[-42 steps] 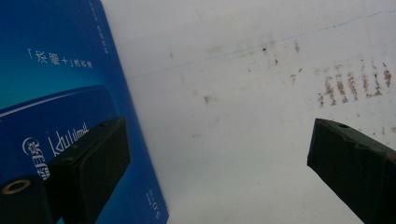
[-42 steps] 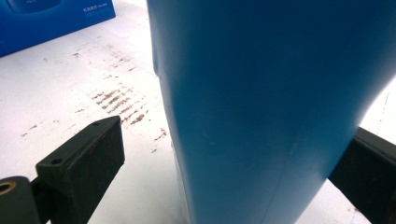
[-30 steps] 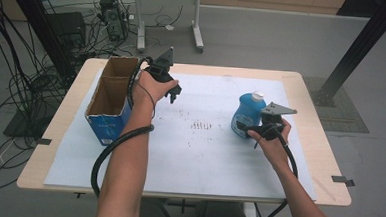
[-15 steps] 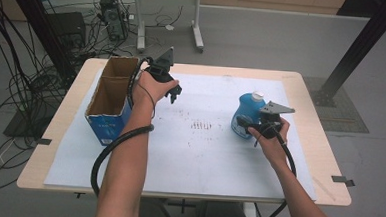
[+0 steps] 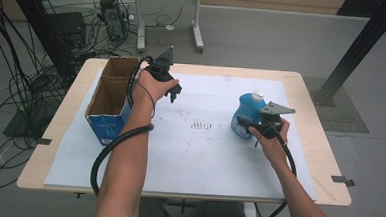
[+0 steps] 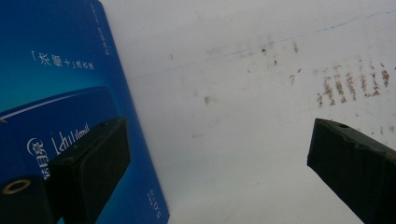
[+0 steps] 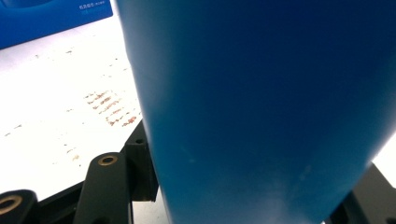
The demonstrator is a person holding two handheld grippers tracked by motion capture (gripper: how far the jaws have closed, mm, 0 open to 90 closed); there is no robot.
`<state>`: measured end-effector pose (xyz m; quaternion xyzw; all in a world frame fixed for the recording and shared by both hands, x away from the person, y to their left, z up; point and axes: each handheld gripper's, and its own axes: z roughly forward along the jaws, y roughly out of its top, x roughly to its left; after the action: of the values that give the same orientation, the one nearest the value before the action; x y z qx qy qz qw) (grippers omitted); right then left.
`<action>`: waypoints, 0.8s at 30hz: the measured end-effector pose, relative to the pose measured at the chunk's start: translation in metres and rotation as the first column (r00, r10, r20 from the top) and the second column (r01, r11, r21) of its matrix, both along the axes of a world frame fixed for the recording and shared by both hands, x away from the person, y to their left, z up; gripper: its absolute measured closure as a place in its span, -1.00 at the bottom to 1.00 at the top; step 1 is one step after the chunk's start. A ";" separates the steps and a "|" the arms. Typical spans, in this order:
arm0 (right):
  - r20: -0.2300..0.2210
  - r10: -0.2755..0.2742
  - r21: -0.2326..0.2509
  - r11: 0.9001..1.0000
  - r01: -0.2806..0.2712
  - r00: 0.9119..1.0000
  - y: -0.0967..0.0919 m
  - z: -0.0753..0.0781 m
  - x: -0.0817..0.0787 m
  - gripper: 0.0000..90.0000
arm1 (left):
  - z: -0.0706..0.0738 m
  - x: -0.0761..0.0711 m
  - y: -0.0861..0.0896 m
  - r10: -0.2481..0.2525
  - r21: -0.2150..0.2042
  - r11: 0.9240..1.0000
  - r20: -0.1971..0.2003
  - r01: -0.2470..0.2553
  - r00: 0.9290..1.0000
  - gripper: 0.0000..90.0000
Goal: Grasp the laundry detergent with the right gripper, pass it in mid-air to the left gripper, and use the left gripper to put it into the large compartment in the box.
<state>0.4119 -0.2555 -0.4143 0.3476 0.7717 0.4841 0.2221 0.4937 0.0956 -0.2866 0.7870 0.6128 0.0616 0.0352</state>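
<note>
Blue detergent bottle [image 5: 244, 118] with white cap [image 5: 257, 97], blue cardboard box [image 5: 112, 104] with white lettering and brown inside, white sheet [image 5: 203, 154] speckled with rusty brown marks, pale wooden surface [image 5: 323, 160], black fingers [image 6: 88, 163]

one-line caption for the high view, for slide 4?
Right gripper closing its fingers on blue bottle; left gripper open beside cardboard box.

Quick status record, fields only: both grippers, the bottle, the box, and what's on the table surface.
right gripper: jaws have just been closing, now clamped on the blue bottle
blue bottle: upright, white cap on, right side of the white sheet
left gripper: open, nothing between the jaws, beside the box
cardboard box: blue outside, top open, left side of table
white sheet: brownish marks near the middle
table: wooden, sheet covers most of it
</note>
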 end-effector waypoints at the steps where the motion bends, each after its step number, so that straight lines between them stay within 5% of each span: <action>1: 0.000 -0.001 0.001 1.000 0.001 1.000 0.000 0.000 0.000 -0.09 | 0.000 0.000 0.000 0.001 -0.001 1.000 -0.001 -0.001 1.000 -0.85; 24: 0.007 -0.001 0.013 1.000 0.001 1.000 -0.001 -0.001 0.000 -0.08 | 0.003 -0.003 0.001 0.000 0.003 1.000 0.006 0.000 1.000 -0.85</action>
<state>0.4115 -0.2562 -0.4158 0.3478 0.7675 0.4901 0.2230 0.4908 0.0964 -0.2833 0.7868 0.6128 0.0647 0.0359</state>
